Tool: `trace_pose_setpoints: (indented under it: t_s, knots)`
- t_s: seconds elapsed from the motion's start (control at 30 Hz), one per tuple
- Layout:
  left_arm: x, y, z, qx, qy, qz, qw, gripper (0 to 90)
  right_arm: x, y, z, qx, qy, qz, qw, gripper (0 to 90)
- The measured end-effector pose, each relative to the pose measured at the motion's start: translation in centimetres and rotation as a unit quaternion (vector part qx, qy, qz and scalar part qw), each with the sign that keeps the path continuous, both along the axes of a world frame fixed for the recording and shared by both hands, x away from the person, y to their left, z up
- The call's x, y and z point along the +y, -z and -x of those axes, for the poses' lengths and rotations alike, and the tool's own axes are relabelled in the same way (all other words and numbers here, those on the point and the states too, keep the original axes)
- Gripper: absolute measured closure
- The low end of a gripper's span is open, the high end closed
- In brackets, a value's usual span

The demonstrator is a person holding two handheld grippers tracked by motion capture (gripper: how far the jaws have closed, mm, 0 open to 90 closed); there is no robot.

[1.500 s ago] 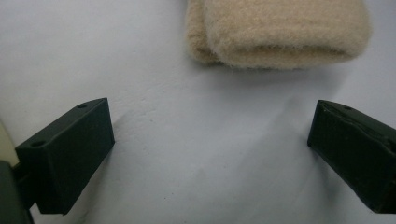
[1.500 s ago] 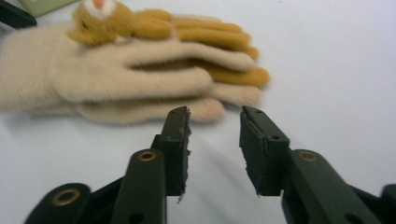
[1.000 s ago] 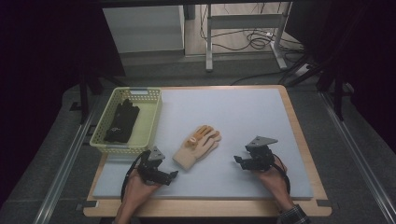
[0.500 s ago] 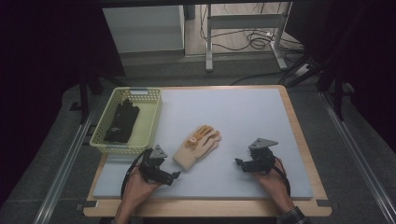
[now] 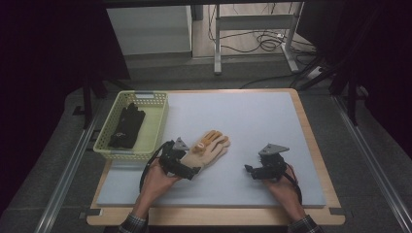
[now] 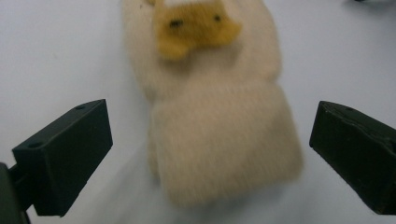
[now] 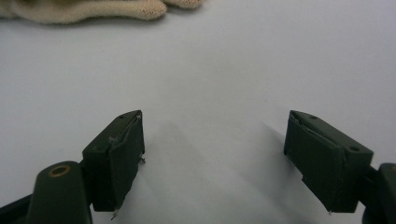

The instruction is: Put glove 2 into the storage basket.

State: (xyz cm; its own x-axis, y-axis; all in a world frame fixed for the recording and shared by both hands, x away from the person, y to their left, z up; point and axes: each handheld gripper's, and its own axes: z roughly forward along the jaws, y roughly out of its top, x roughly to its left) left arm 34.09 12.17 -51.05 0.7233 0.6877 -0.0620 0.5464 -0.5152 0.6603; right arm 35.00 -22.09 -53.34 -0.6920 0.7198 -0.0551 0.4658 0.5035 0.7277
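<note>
Left gripper (image 5: 193,172) has moved up to the cream glove's (image 5: 210,147) cuff at table centre, jaws spread around it but not pinching, while right gripper (image 5: 249,170) at 3 o'clock just opened wider, empty; grab looks imminent.

Plenty of open mat (image 5: 252,116) across the far half and the right side, nothing lying on it there; the yellow basket (image 5: 158,127) sits at the left edge, its walls blocking any low sweep from that side, and a dark glove (image 5: 127,125) takes up most of its floor; the cream glove (image 5: 210,148) lies near the middle, just right of the basket, with a narrow lane between them; between the cream glove and the right gripper (image 5: 250,171) the mat is bare; the left gripper (image 5: 193,171) straddles the cuff, its jaws wide apart.
</note>
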Motion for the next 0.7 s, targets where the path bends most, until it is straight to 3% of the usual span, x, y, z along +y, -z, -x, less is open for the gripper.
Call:
trace_pose_setpoints:
  t_s: [0.33,0.7]
  knots:
    - [-2.5,0.8,-3.2,0.018,0.011,-0.016,0.9997,0.0,0.0,0.0,0.0,0.000,0.000,0.000,1.0000,19.8]
    - [-4.8,2.0,-4.5,0.032,0.022,-0.052,0.9979,0.0,0.0,0.0,0.0,0.000,0.000,0.000,1.0000,19.7]
